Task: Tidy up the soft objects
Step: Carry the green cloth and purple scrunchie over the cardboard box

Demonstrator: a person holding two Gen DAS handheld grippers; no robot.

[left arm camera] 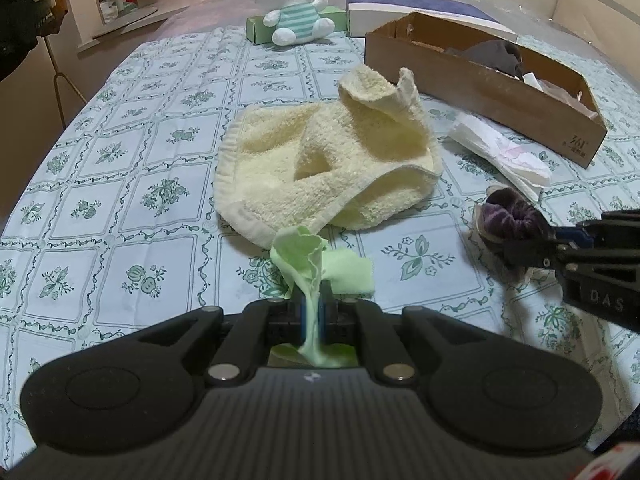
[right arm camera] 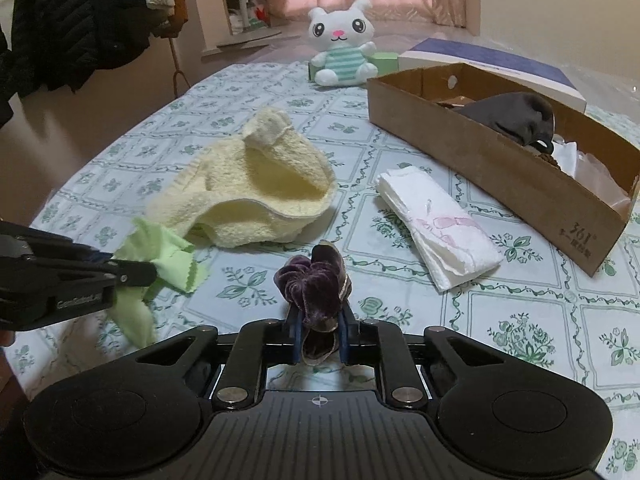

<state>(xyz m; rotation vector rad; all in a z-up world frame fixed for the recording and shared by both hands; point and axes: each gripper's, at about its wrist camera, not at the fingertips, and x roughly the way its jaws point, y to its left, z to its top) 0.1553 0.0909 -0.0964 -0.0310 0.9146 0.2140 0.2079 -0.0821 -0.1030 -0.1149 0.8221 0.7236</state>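
left hand-held gripper [left arm camera: 311,312]: clamped on the green cloth [left arm camera: 320,268], which hangs bunched from the tips, low over the surface [left arm camera: 120,208]
right hand-held gripper [right arm camera: 320,332]: clamped on the purple scrunchie [right arm camera: 316,288], near the front edge
cardboard box [right arm camera: 500,168]: far right, open top, dark fabric already inside; likely drop spot
still out: yellow towel [left arm camera: 320,152] crumpled mid-surface, white tissue pack [right arm camera: 436,224] just beside the box
step, my guess: carry both held items to the box
how to do well: lift scrunchie clear of the box wall before letting go; keep the trailing cloth tail off the towel so it does not drag; release over bare box floor, one side at a time
risk: cloth grip is thin, may slip
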